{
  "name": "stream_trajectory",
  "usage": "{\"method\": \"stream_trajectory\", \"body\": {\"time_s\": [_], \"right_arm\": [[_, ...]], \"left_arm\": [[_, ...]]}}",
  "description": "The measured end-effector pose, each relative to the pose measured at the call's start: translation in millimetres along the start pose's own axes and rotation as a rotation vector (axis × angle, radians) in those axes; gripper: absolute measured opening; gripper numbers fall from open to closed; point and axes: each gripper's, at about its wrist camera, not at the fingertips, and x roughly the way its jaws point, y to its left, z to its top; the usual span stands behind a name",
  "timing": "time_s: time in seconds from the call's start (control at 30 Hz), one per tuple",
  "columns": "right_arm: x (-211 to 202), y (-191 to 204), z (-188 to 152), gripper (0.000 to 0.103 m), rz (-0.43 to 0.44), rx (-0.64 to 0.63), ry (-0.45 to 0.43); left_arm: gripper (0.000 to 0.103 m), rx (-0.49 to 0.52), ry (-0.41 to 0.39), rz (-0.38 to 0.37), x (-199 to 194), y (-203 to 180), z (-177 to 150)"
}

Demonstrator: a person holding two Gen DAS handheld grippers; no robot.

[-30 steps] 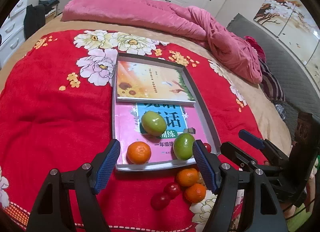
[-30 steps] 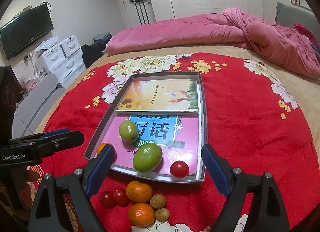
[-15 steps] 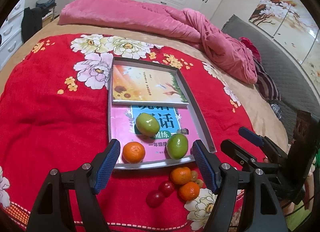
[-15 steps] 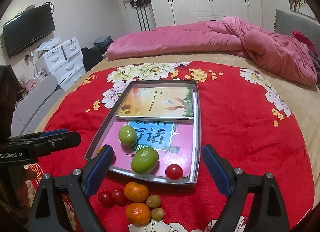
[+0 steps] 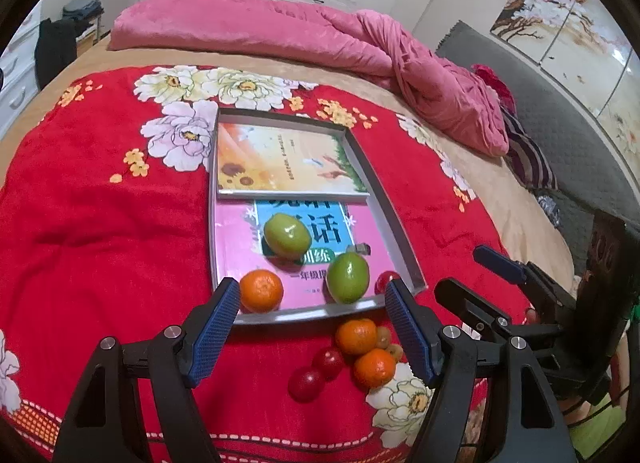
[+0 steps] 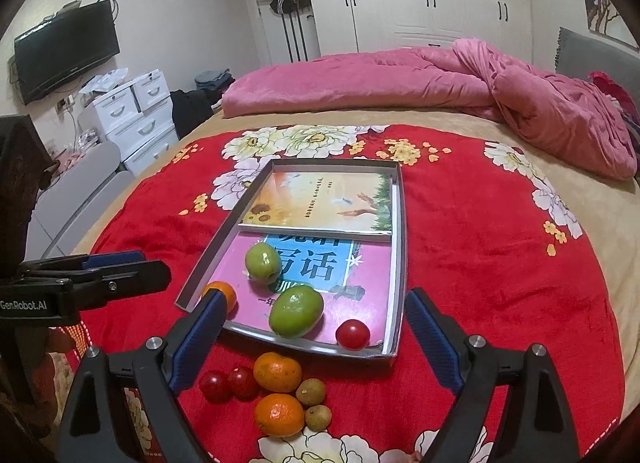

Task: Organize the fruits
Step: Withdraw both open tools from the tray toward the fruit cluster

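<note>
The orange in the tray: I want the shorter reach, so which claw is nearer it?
Left. The left claw has its left finger beside the orange; the right claw hovers farther right, near the red tomato.

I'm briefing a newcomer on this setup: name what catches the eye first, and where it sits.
The bright red floral blanket fills the bed. In its middle lies a shallow grey tray holding two books, two green fruits, an orange and a red tomato. Loose fruit is heaped on the blanket at the tray's near edge, between the open right gripper pads.
</note>
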Motion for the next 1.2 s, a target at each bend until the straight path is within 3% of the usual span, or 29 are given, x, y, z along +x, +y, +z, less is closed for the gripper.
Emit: {"method": "stream_trajectory", "body": {"time_s": [0.43,0.53,1.2], "right_arm": [[0.3,8.6,-22.1,0.091,0.015,-0.038,0.044],[-0.6,8.5,-25.5,0.102,0.025,-0.038,0.047],[0.6,16.8,-49.0,0.102,-0.005,-0.115,0.095]], "left_arm": [[0.076,0.037,0.023,0.028,1.0,-3.6,-16.2],[0.076,0.034,0.027,0.03,1.5,-2.4,-18.5],[0.076,0.04,0.077,0.036,5.4,2.9,-33.8]]}}
